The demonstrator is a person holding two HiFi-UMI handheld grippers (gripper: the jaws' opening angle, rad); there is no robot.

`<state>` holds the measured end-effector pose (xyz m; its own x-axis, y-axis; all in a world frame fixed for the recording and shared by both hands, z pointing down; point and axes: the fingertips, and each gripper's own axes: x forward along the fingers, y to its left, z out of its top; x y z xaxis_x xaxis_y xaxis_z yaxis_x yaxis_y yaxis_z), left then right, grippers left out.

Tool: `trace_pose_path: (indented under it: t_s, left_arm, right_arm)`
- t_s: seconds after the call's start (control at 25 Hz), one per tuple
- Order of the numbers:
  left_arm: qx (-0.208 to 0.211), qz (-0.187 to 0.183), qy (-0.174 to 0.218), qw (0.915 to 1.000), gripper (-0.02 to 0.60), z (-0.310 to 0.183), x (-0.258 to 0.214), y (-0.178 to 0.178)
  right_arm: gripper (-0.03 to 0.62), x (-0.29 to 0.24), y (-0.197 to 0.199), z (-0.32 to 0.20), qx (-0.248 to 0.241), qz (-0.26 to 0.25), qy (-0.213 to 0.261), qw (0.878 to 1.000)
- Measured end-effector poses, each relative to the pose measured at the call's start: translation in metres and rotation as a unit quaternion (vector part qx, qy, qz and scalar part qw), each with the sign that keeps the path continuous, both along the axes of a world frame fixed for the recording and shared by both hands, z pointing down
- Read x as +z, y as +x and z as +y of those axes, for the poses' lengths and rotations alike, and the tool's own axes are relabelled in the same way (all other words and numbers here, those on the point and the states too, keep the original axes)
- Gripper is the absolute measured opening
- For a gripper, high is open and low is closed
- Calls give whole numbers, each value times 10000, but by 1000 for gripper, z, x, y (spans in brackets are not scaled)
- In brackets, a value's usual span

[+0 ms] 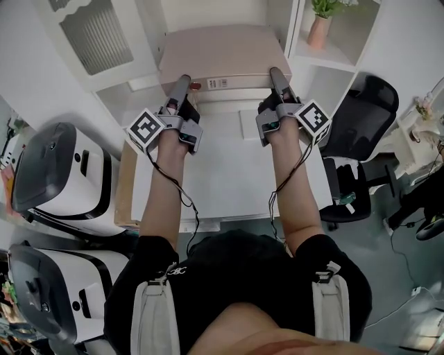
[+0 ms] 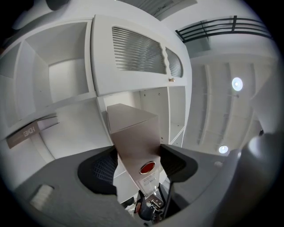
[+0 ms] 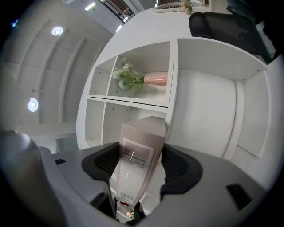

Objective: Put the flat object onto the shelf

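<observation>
A flat beige box (image 1: 222,55) is held up in front of the white shelf unit (image 1: 208,14), one gripper at each end. My left gripper (image 1: 182,84) is shut on its left edge, and the box (image 2: 133,142) with a red round sticker fills the gap between the pads. On the right edge my right gripper (image 1: 276,78) is shut as well, with the box's (image 3: 137,164) labelled side running between its jaws. The box lies level, its far edge toward the shelf opening.
A pink vase with a plant (image 1: 320,28) stands in the right shelf compartment (image 3: 146,80). A louvred cabinet door (image 1: 94,38) is at upper left. A white table (image 1: 229,180) lies below my arms, a black office chair (image 1: 361,111) to the right, white machines (image 1: 62,180) to the left.
</observation>
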<state>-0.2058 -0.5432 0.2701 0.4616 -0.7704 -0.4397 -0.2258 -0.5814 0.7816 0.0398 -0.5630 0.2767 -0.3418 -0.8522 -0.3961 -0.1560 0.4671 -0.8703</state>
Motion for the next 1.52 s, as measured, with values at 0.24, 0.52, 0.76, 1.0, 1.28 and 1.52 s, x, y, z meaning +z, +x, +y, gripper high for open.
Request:
trace_pose_path:
  t_s: [0.24, 0.52, 0.76, 1.0, 1.28, 1.52]
  left_arm:
    - [29, -331, 342, 9989, 299, -15, -2, -2]
    - [-35, -471, 411, 9980, 301, -33, -6, -4]
    - [-113, -374, 308, 9988, 301, -46, -11, -8]
    - [-283, -568, 285, 9976, 293, -59, -11, -10]
    - [-478, -815, 177, 9954, 293, -76, -12, -9]
    - [-749, -962, -250, 9922, 285, -92, -10, -13]
  right_arm:
    - [293, -3, -4, -22, -23, -79, -33, 10000]
    - [295, -11, -8, -42, -83, 133, 126, 9998]
    - [296, -15, -15, -47, -148, 673, 570, 9960]
    - [293, -13, -18, -55, 51, 1350, 600, 9890]
    - [281, -13, -12, -73, 422, 1542, 319, 9866]
    - [267, -11, -13, -84, 546, 1659, 237, 9844]
